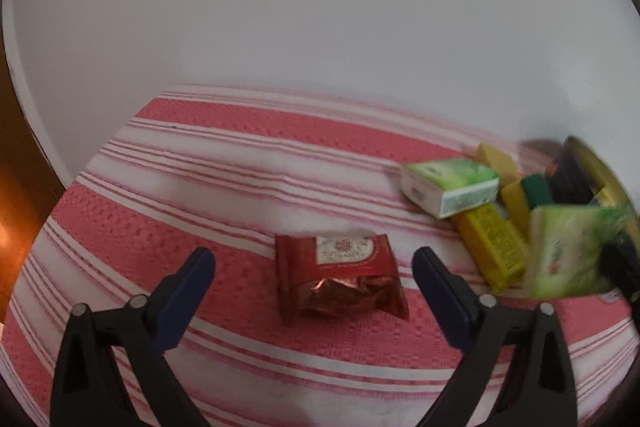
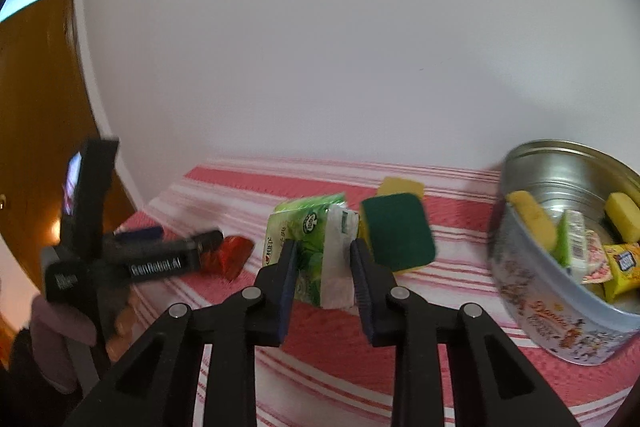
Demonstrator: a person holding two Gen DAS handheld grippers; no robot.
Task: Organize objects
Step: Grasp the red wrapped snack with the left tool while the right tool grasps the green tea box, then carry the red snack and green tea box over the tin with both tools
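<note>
— Gripped between the blue pads of the right gripper (image 2: 323, 269) is a green tissue pack (image 2: 310, 247); the jaws are drawn in narrow on it, and it is held clear of the striped cloth (image 2: 320, 347).

— And the left gripper (image 1: 314, 269)?

— Its jaws are spread wide and nothing is held. A red foil snack packet (image 1: 340, 279) is seen lying flat on the cloth between the two fingers, touched by neither.

— What is found beside the held pack?

— A green-and-yellow sponge (image 2: 396, 231) is seen just beside it on the right, with a second yellow sponge (image 2: 400, 187) behind, toward the cloth's far edge. Near the cloth's right edge a round metal tin (image 2: 560, 315) is seen, tilted toward the camera, holding sponges, a tissue pack and snack packets.

— And from the left wrist view?

— Toward the far right corner of the cloth another green tissue pack (image 1: 450, 185) is seen resting on a yellow packet (image 1: 494, 247). The held pack is seen there blurred at the right edge. A person's hand (image 2: 56, 323) is seen on the left tool.
</note>
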